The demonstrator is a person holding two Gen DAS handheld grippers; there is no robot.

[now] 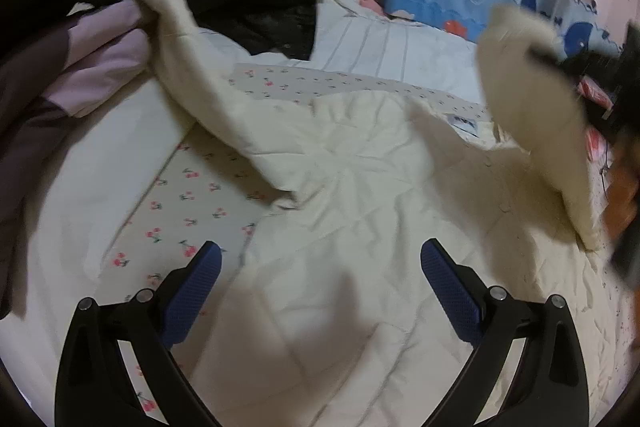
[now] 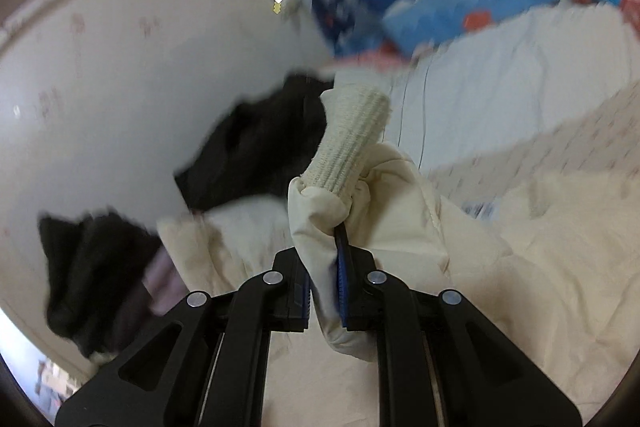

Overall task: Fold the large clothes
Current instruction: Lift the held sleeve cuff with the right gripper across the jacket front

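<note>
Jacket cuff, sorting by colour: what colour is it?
Cream ribbed cuff, clearest in the right wrist view.

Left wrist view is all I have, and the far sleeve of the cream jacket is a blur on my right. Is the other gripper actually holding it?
Observer: Yes. The right gripper is shut on the cream jacket's sleeve, pinching the padded fabric just below the cuff.
Operator: Which way is the cuff pointing?
Observer: The ribbed cuff sticks up and away from the gripper, clear of the bed.
Operator: Is anything dark near it on that side?
Observer: A black garment lies behind the cuff, though that part of the right wrist view is blurred.
Operator: And my gripper?
Observer: The left gripper is open above the jacket body, holding nothing.
</note>
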